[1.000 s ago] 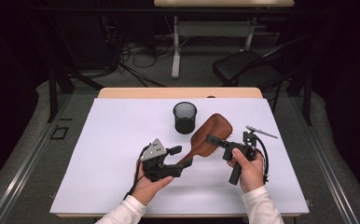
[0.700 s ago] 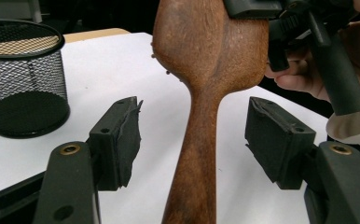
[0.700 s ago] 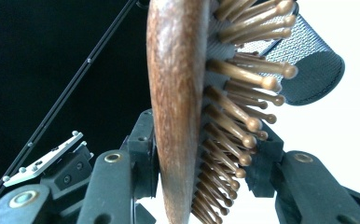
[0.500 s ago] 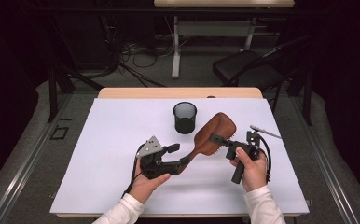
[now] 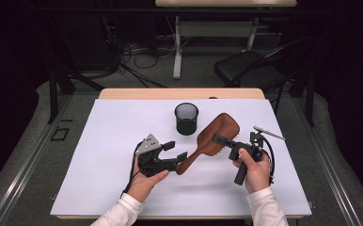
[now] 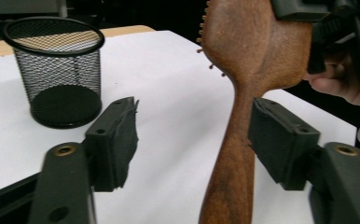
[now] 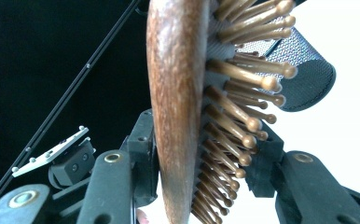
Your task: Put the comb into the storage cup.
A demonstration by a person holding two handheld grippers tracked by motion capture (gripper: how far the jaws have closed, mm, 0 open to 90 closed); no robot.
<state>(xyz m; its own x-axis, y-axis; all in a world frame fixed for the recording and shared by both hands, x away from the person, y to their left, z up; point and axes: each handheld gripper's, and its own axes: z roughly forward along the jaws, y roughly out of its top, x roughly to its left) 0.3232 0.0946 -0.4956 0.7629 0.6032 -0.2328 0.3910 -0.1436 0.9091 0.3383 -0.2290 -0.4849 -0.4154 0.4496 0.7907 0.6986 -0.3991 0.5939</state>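
Left gripper (image 5: 178,151) jaws have just been opening and now stand apart around the hairbrush (image 5: 212,140) handle, so the brush hangs above the table on the right gripper (image 5: 223,141) clamp alone and could pivot or slip towards the mesh cup (image 5: 186,118)

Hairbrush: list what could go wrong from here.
1. The left hand-held gripper has just been opening; its pads stand off the hairbrush handle, so the right hand-held gripper alone carries it, clamped over the bristles, where it could slip.
2. The long handle hangs free and could tilt the brush down.
3. The mesh cup stands close by; a swing could knock it.
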